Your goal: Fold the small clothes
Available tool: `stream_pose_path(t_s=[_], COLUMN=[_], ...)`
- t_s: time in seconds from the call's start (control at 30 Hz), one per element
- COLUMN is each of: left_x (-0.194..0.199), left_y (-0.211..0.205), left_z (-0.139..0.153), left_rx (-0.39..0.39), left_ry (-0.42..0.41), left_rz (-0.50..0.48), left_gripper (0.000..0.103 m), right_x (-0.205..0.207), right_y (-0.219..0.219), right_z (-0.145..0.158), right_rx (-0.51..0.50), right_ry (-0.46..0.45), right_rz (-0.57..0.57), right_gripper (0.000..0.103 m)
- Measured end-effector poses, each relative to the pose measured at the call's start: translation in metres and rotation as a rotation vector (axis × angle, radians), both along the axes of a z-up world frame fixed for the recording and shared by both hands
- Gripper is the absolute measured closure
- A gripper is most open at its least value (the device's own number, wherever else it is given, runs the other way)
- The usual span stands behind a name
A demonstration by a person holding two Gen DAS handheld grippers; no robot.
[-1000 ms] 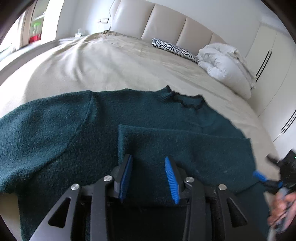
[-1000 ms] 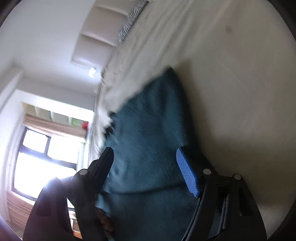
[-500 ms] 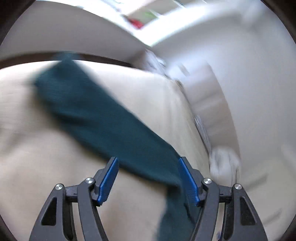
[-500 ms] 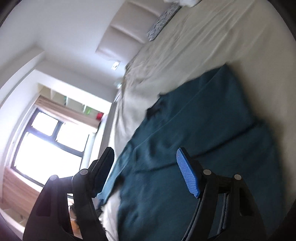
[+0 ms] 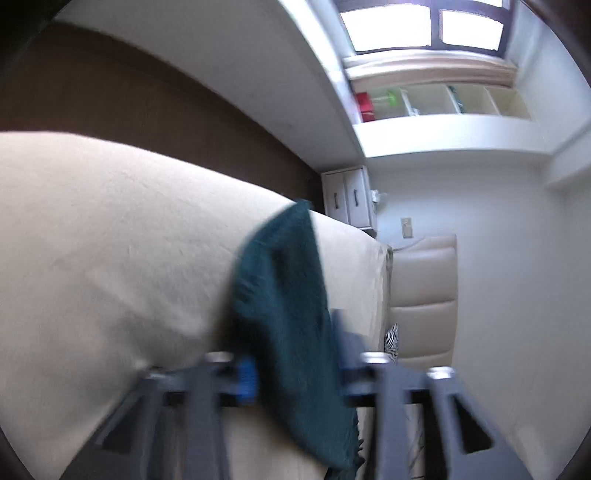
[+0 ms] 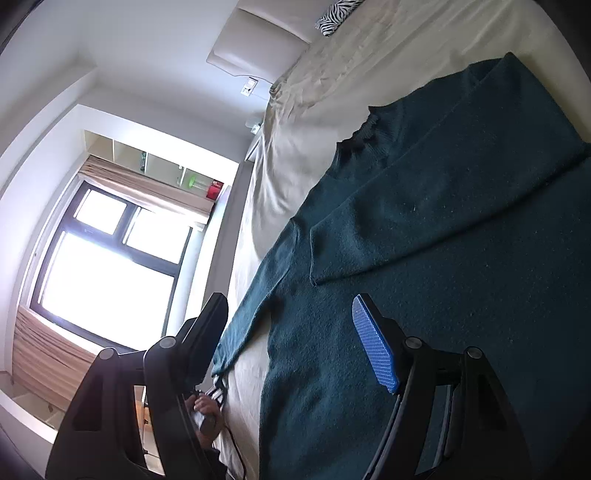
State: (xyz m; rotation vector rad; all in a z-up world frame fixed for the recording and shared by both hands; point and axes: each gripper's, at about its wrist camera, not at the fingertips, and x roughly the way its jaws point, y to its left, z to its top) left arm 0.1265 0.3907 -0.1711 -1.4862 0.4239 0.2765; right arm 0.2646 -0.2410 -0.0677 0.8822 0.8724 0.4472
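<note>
- Now, the dark green knitted sweater [image 6: 424,258] lies spread on the beige bedsheet [image 6: 306,122], neckline toward the padded beige headboard [image 6: 255,48], one sleeve already folded across its body.
- The left gripper [image 5: 291,373] has just been closing its jaws, and the other sleeve [image 5: 284,295] of the sweater sits between them; the blurred blue pads [image 5: 246,380] look clamped on the knit.
- That sleeve runs out from the jaws over the sheet's edge, toward the white bedside cabinet [image 5: 349,201].
- The right gripper [image 6: 291,339] hovers over the sweater's lower body, jaws spread wide, nothing between them.
- A zebra-print pillow [image 6: 334,16] rests by the headboard; a bright window [image 6: 107,254] glares left.
</note>
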Motion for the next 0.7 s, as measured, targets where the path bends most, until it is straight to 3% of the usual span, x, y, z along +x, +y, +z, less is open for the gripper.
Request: stream_pose_path(t_s=[0.03,0.07,0.2,0.33,0.43,0.5,0.57,0.67,0.7], left_x=[0.002,0.004,0.032,0.088,0.116,0.126,0.131,0.125,0.118], left_y=[0.004,0.006,-0.031,-0.13,-0.219,-0.297,-0.381,-0.458,-0.476], left_z=[0.0,0.006,0.063,0.127,0.155,0.159,0.144,0.109,0.092], left_rx=[0.001,0.022,0.274,0.552,0.751,0.884,1.002,1.085,1.096], left_ry=[0.012,0.016,-0.007,-0.045,-0.078,-0.101,-0.101,-0.071,-0.043], left_rz=[0.006,0.002,-0.142,-0.404,-0.583,-0.716,-0.877,-1.054,-1.098], left_gripper=[0.095,0.095,0.095,0.095,0.095,0.095,0.093,0.087,0.081], right_x=[-0.002,-0.001,-0.001,-0.009,-0.014,-0.017,-0.02,-0.022,-0.021], right_y=[-0.002,-0.008,-0.03,-0.049,-0.062,-0.073,-0.084,-0.101,-0.103], right_z=[0.0,0.0,-0.01,-0.022,-0.029,-0.033,-0.037,-0.041,-0.043], right_rx=[0.003,0.005,0.017,0.038,0.048,0.059,0.067,0.059,0.055], right_ry=[0.0,0.001,0.009,0.031,0.035,0.037,0.041,0.058,0.065], right_rz=[-0.004,-0.006,-0.035,-0.067,-0.086,-0.107,-0.124,-0.148,-0.149], right_gripper=[0.033,0.033,0.033,0.033,0.033,0.033,0.033,0.033,0.033])
